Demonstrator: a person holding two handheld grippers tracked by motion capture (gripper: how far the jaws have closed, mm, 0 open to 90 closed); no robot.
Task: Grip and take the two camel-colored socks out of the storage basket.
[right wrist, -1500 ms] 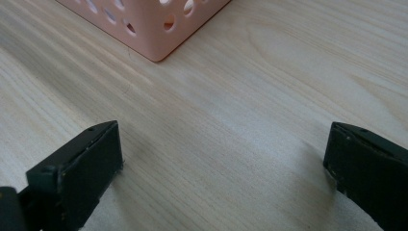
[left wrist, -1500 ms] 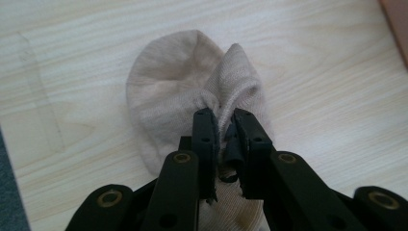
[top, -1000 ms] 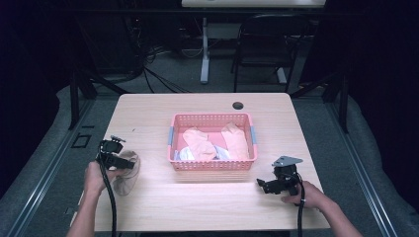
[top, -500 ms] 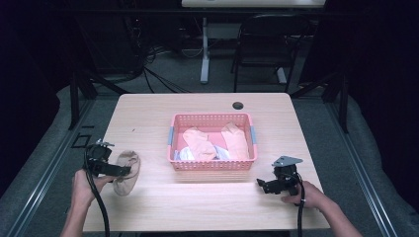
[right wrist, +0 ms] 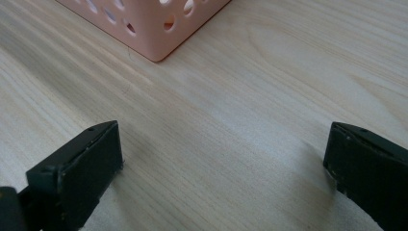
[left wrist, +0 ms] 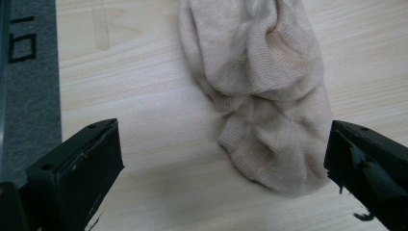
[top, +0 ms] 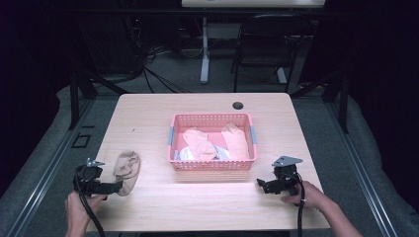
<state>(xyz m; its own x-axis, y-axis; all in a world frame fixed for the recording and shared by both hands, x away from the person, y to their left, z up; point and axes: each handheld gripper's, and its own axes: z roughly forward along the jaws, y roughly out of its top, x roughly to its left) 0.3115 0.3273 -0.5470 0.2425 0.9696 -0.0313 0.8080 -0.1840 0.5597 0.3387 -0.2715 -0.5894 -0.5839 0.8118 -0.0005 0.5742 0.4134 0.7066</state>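
No brand, label or readable writing on anything in sight; a black square outline marks the grey floor [top: 49,163] just off the left edge of the tabletop [top: 148,123], with no letters in it.

Beige sock [top: 127,170], crumpled, lies flat on the tabletop at its near-left corner, well left of the pink basket [top: 212,118]. In the left gripper view the sock [left wrist: 264,96] runs away from the gripper [left wrist: 223,168], bunched end nearest, sitting between the jaw tips but closer to the right-hand one. Jaws stand wide apart; they have just been opening, and the sock now rests loose on the wood, neither pad pressing it. In the high view the left gripper [top: 116,187] sits at the near end of the sock, left hand [top: 79,207] close to the near-left corner.

Right gripper [top: 261,185] rests low at the near right, right hand [top: 309,200] behind it, just near of the basket's near-right corner. Its jaws are spread wide with bare wood between them [right wrist: 223,163]; the basket corner [right wrist: 154,29] shows ahead, apart from the jaws.

Basket sits mid-tabletop, holding more pink and pale socks [top: 200,143].

Edges: sock is near the left edge, floor strip just beyond. Open wood lies between sock and basket, along the near edge between both grippers, and across the far half. A small dark round spot [top: 238,105] sits by the far edge.
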